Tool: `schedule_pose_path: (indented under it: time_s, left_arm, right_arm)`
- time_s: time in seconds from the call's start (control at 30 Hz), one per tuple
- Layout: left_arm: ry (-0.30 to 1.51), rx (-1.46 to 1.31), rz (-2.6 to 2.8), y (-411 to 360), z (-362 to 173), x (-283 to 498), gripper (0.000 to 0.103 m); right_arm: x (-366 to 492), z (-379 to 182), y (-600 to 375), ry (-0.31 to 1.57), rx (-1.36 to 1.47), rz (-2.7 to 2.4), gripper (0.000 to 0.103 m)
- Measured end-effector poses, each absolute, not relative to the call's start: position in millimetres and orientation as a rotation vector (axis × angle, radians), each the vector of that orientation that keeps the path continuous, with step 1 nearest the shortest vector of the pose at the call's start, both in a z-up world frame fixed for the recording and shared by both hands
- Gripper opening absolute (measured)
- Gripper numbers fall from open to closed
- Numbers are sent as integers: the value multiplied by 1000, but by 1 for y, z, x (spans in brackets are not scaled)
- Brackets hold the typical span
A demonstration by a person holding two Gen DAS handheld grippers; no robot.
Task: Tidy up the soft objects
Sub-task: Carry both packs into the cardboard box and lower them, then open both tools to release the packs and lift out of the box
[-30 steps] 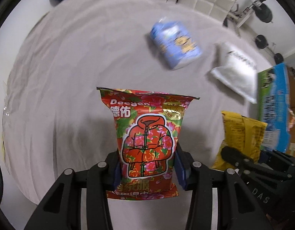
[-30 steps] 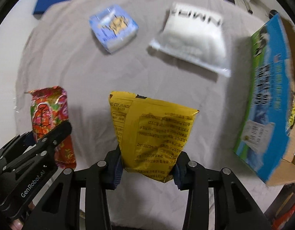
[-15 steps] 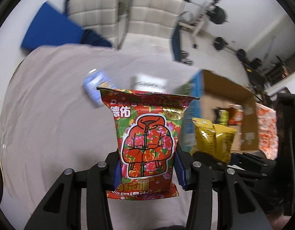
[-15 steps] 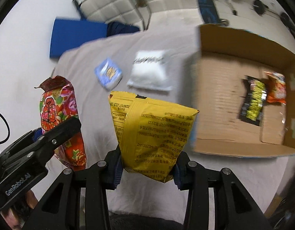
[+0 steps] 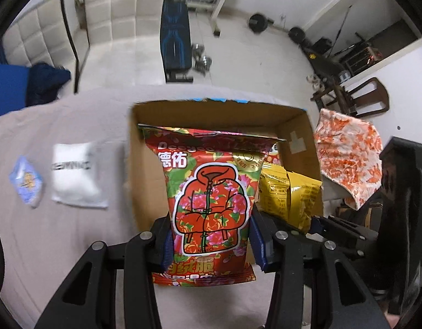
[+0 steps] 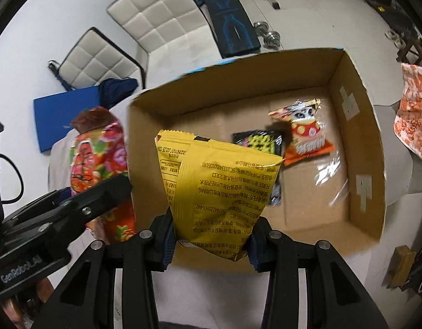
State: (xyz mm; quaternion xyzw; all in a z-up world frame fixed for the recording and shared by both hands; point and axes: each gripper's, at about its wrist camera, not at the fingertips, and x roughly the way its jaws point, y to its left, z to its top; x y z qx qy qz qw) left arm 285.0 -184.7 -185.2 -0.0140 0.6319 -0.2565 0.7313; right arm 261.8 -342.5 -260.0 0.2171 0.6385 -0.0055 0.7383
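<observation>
Both packs now over the box (image 6: 356,126); claws clamp floral red pack (image 5: 211,200), yellow pack (image 6: 219,189).

The red flowered packet (image 5: 211,205) hides much of the cardboard box (image 5: 145,164) floor in the left wrist view. The white pouch (image 5: 75,175) and blue packet (image 5: 27,183) are blurred, their print unreadable. The yellow bag (image 6: 219,189) covers part of the black packet (image 6: 259,142).

Your grippers (image 5: 211,244) (image 6: 211,242) are showing matte black frames, silver screws, blue finger pads (image 5: 257,242); white "GenRobot.AI" lettering on the left one.
</observation>
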Motion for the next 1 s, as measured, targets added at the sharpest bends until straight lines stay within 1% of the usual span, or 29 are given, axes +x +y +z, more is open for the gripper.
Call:
schedule_pose_path:
  time_s: [0.17,0.27,0.43,0.6,0.63,0.67,0.7,0.73,0.77,0.87,0.97,1.0]
  left_arm:
    - [1526,-39,-518,-217,-238,338,42]
    - [1566,-17,-470,-223,-262,360,42]
    - [1625,10,-402,-225,-287,386,43]
    - [1686,-12,-367,-225,-307,400,44]
    - [1689,-15,-360,-226,-307,401,45]
    - [1691,-14,-350,-226,-309,403,45]
    - [1692,-12,-341,-225,-310,402,47]
    - [1692,-8,-329,-225,-310,403,48]
    - [1694,-5,-322,-225,-310,405,49]
    - [1683,8,-312,-225,-308,407,56]
    - [1654,41,-312,-225,-304,406,58]
    - [1649,48,-312,-225,-303,404,60]
  right_arm:
    - [298,-305,-361,1460,461,-3,44]
    - [320,-332,-363,1492,456,33,44]
    - [347,-365,-363,1531,446,73,44]
    - [363,-380,-363,1550,450,104,46]
    - [366,-384,-363,1565,435,107,48]
    - [367,-384,-362,1572,421,107,57]
    - [368,-385,-362,1576,413,104,74]
    - [369,-387,-363,1581,405,98,81]
    - [370,-388,-364,1584,393,89,86]
    - [370,-384,-367,1590,371,60,86]
    - [364,-381,-371,1592,334,12,86]
    - [362,-378,-371,1592,324,4,89]
